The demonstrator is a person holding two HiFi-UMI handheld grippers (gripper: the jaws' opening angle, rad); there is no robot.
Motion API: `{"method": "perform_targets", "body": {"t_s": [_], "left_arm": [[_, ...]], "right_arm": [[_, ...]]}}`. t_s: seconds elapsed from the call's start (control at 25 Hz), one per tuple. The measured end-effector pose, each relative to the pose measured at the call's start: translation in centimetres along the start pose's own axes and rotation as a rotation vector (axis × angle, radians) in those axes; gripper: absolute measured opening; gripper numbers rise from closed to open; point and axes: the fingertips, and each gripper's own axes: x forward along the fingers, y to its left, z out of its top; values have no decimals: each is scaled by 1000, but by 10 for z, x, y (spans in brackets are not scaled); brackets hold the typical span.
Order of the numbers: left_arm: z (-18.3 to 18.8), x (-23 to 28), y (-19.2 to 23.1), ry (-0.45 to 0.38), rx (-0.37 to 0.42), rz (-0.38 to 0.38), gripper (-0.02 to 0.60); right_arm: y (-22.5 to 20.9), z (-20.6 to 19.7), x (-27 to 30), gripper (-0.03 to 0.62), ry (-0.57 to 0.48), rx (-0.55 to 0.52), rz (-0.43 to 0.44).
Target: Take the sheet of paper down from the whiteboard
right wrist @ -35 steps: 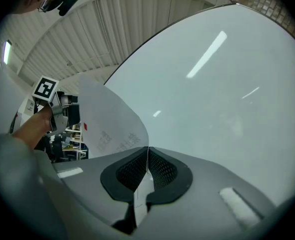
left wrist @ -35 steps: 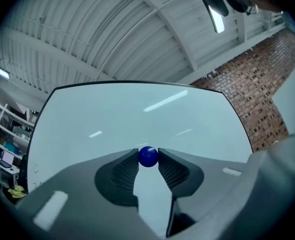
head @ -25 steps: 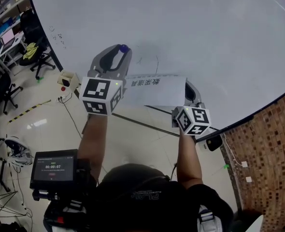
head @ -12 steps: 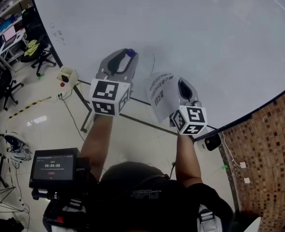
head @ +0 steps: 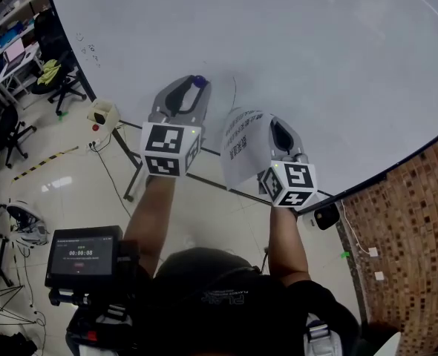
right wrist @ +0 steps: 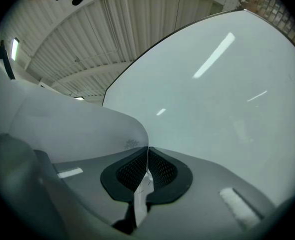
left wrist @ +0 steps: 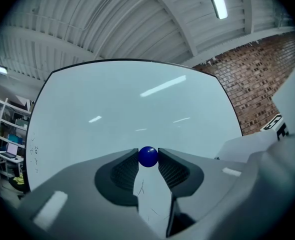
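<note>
1. Faces the whiteboard [head: 301, 43], spread across the head view from 10 o'clock round to 3 o'clock, with a gripper raised in each hand.
2. Pinches the sheet of paper [head: 240, 148] in the right gripper [head: 274, 124], just right of the view's centre. Jaws pressed fully together on one edge of the sheet, nothing else between them.
3. Carries the sheet curled and hanging, printed side outward, toward 8 o'clock from the right jaws, between the two grippers. Seemingly clear of the board's face, top edge too close to call.
4. Same sheet in the right gripper view: a pale curve rising from the closed pads toward 10 o'clock, with the board behind.
5. Grips a small blue ball [left wrist: 148, 156] at the very tips of the left gripper [head: 196, 84], at 11 o'clock from the sheet. Jaws partly apart, held that wide by the ball, with a bare gap behind it.
6. Marker cube [head: 167, 148] at 6 o'clock of the left jaws, its black-and-white squares turned to the head camera.
7. Around the edges of the head view: an office chair [head: 52, 47] at 10 o'clock, a brick wall [head: 412, 228] at 4 o'clock and a small screen [head: 82, 256] at 7 o'clock.
</note>
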Motion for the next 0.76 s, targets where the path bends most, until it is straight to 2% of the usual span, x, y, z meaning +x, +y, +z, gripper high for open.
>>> {"method": "perform_targets", "body": {"t_s": [0.76], "left_arm": [[-1, 0, 7, 7, 9, 17, 124]], "right_arm": [[-4, -1, 3, 13, 8, 7, -6]]}}
